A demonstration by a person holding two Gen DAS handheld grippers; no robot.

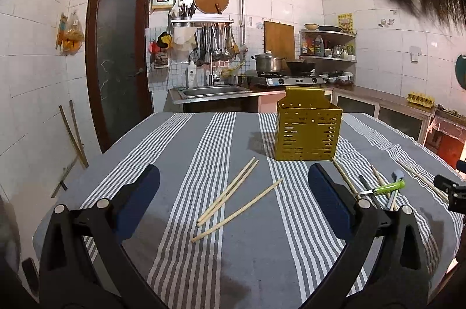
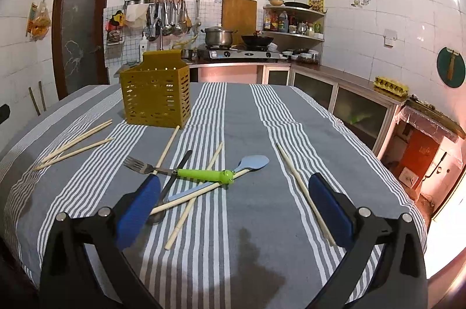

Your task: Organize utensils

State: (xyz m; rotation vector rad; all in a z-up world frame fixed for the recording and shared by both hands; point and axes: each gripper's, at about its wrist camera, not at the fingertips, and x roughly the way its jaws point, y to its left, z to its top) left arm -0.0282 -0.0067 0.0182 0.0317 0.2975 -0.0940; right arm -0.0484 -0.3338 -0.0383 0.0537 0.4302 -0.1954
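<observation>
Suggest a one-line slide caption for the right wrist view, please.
Open right gripper hovering over a fork, spoon and chopsticks scattered before the yellow utensil holder.

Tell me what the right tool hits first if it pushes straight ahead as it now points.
Probably the crossed chopsticks in the cutlery pile, then the green-handled fork lying over them. The right tool is open; depth is uncertain.

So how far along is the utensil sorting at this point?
Nothing looks done: no utensil shows above the yellow holder. Nothing is in hand; the left gripper and right gripper are both open. Left on the striped cloth: loose chopsticks, the green-handled fork, the blue spoon.
</observation>
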